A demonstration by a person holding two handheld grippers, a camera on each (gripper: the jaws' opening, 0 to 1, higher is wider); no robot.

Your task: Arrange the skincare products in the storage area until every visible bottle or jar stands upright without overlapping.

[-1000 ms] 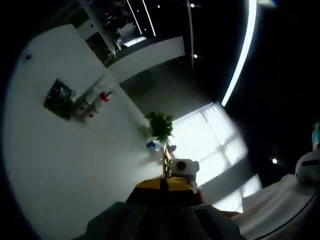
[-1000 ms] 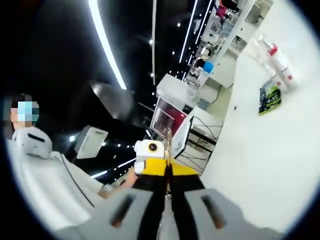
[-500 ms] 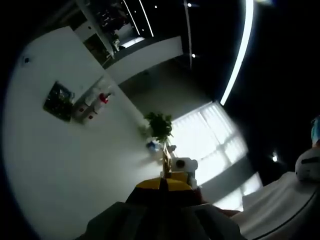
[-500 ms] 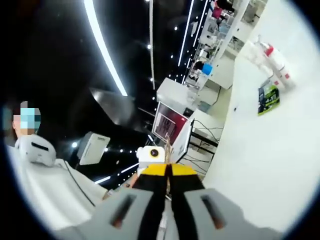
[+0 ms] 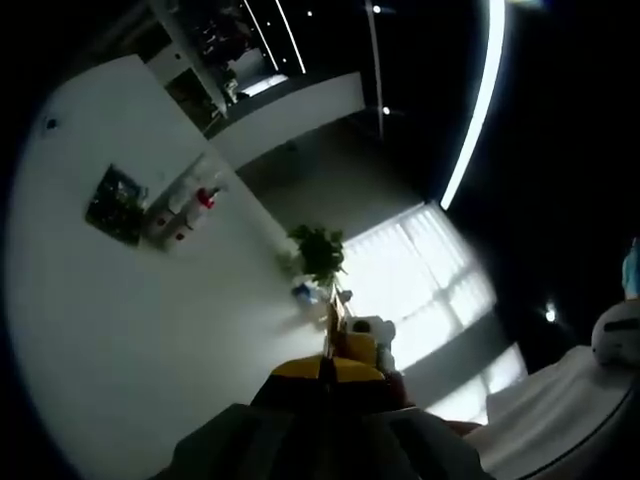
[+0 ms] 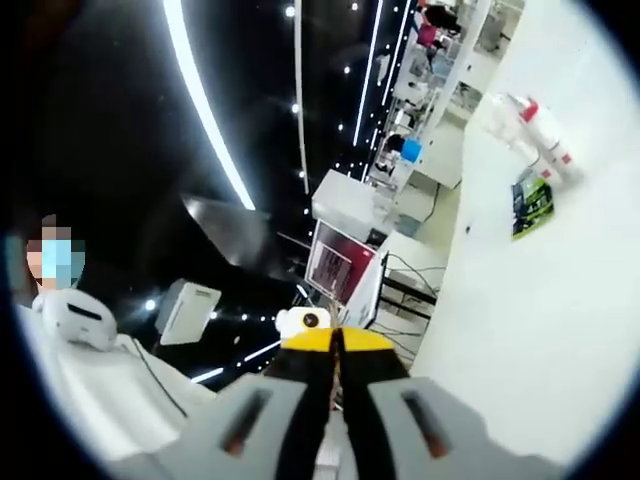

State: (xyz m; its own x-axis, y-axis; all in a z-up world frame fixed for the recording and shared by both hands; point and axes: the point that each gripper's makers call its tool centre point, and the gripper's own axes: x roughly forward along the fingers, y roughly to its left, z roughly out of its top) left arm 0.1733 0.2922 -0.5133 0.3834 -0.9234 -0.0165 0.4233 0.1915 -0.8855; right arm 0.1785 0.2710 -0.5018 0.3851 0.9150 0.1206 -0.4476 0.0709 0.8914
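In the left gripper view, my left hand-held gripper (image 5: 325, 368) rises from the bottom with its yellow-tipped jaws pressed together, pinching nothing. It points across a wide white counter (image 5: 150, 330) that tilts steeply through the picture. Far off on that counter stands a small cluster of white bottles (image 5: 185, 208), one with a red cap, close together and seemingly upright relative to the counter. Just beside them lies a dark green packet (image 5: 113, 203), flat on the surface. Farther along the counter is a leafy green plant (image 5: 320, 252) with a small blue thing at its foot. Behind it a bright window (image 5: 420, 280) glows, and a long light strip (image 5: 478, 110) runs across the dark ceiling.

In the right gripper view, my right hand-held gripper (image 6: 335, 345) also has its jaws shut together, holding nothing. The white counter (image 6: 530, 330) fills the right side. The white bottles (image 6: 530, 135) with red caps stand near its far end, with the green packet (image 6: 532, 203) just beside them. Left of the counter sits a screen with a red picture (image 6: 338, 272). A person in white clothing (image 6: 90, 380) is at the lower left.
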